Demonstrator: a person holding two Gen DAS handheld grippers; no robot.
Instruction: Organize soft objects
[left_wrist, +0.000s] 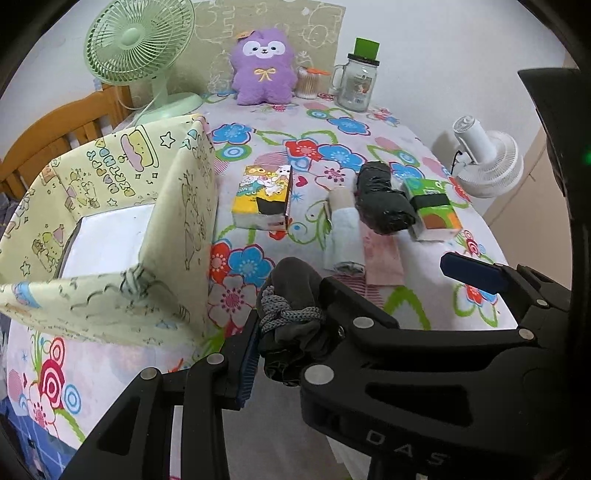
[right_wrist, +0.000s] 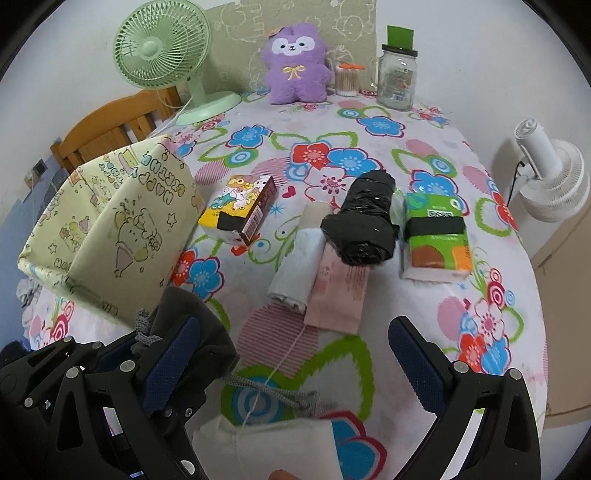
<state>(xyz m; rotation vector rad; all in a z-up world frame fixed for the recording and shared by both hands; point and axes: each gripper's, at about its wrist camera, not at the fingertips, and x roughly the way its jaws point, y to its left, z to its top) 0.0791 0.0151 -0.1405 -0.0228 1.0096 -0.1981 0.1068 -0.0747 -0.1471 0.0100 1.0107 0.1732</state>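
- The left gripper (left_wrist: 291, 332) has its jaws clenched on a grey drawstring pouch (left_wrist: 291, 295), carried clear of the worktop (left_wrist: 436, 310), likely bound for the fabric box (left_wrist: 110, 229) at its ten o'clock.
- The right gripper (right_wrist: 295, 362) has its jaws spread wide, grasping nothing, hovering above the worktop.
- The near box wall stands up between pouch and opening; the pouch must clear it.
- At twelve to two o'clock lie a yellow tissue pack (left_wrist: 264, 203), a white cloth roll (left_wrist: 341, 229), a black bundle (left_wrist: 382, 201) and a green tissue pack (left_wrist: 432, 214), not yet sorted.
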